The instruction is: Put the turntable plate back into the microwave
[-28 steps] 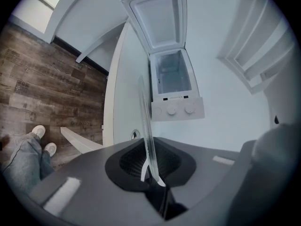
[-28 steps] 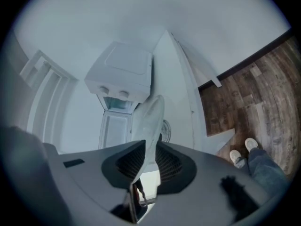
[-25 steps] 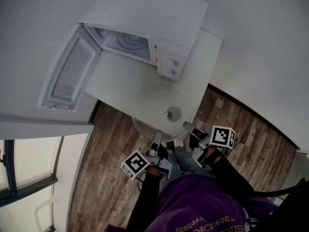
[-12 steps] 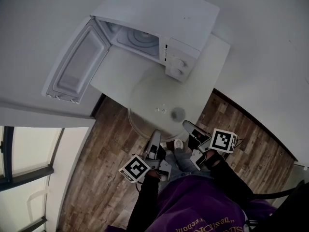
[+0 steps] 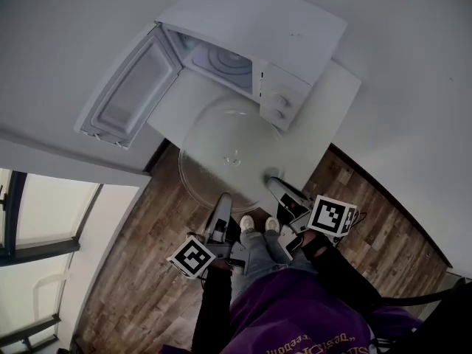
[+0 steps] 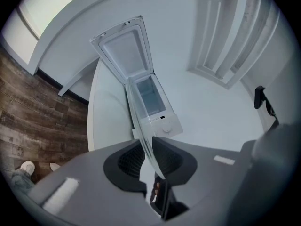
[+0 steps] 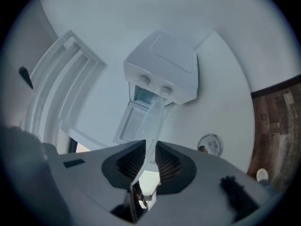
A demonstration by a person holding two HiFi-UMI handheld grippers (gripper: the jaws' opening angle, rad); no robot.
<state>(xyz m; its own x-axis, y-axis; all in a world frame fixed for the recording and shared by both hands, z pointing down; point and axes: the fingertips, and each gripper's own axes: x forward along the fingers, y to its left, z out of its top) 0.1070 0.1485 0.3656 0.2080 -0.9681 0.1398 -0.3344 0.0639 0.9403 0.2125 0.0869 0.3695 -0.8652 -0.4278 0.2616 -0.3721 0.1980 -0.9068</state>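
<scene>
From the head view, the microwave sits at the back of the white table with its door swung wide open to the left, so the pale cavity shows. The clear glass turntable plate hangs in the air in front of the opening, over the table's near edge and the wooden floor. It is carried at its near rim from two sides. The left tool grips the rim at the lower left and the right tool at the lower right, each with its marker cube behind it. In the left gripper view, the left tool has its ribbed pads clenched on the turntable plate. The plate shows edge-on as a thin glass band running up from between the jaws toward the microwave and its raised door; a shoe shows on the floor at the lower left. In the right gripper view, the right tool is likewise clamped on the turntable plate, whose rim passes between the two pads and points at the microwave, with its two knobs facing the camera. A small round object lies on the table to the right, apart from the plate.
</scene>
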